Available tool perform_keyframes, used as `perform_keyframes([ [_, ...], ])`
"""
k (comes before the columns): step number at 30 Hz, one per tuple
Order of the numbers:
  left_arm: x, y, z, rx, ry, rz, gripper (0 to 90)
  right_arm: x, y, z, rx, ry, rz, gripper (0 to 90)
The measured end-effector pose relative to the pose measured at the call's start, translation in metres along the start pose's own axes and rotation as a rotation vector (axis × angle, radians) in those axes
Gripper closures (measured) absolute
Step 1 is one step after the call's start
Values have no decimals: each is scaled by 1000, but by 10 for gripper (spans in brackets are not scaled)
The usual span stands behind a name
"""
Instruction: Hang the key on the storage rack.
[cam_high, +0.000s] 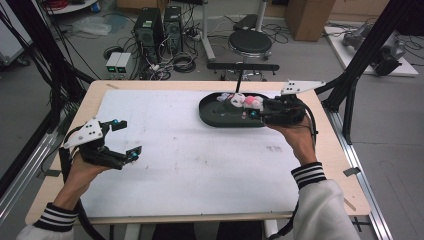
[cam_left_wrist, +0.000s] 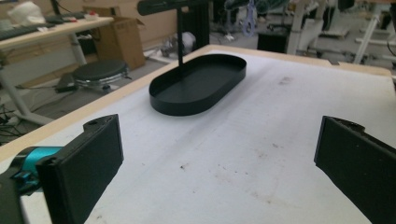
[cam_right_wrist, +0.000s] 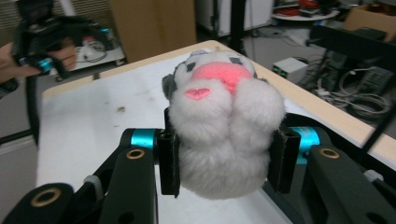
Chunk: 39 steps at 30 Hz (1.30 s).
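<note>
Plush (cam_right_wrist: 224, 121) sits squeezed between the right gripper's (cam_right_wrist: 224, 161) jaws at frame centre; from above it hangs over the tray (cam_high: 215, 117) at upper right. Left gripper (cam_high: 127, 140), lower left, gapes wide, holding nothing

The plush toy (cam_high: 248, 102) sits seemingly over the tray (cam_high: 215, 117), far right.

You have a small plush toy (cam_right_wrist: 224, 126), fluffy and whitish-grey with a pink snout, a small pink heart patch and dark grey marks on the head. It sits squeezed at the body between your right gripper's (cam_right_wrist: 223, 161) black pads, head up, held over the black oval tray (cam_high: 215, 117) at the table's far right.
</note>
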<state>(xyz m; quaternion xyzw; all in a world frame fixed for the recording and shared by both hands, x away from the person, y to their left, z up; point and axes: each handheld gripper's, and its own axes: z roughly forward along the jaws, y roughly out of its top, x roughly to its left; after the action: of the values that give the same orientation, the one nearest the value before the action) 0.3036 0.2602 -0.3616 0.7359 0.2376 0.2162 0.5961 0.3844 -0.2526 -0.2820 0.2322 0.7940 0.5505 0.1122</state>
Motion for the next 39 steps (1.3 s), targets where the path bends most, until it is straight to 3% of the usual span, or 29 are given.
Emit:
perform_keyframes([
  [12, -10, -36, -20, -73, 118, -49, 17, -13, -4, -12, -5, -119, 49, 560],
  [23, -21, -67, -26, -97, 218, -74, 17, -26, -6, -17, -45, -222, 103, 559],
  [39, -28, -86, -29, -149, 272, -93, 17, -45, 3, -19, -77, -358, 143, 559],
])
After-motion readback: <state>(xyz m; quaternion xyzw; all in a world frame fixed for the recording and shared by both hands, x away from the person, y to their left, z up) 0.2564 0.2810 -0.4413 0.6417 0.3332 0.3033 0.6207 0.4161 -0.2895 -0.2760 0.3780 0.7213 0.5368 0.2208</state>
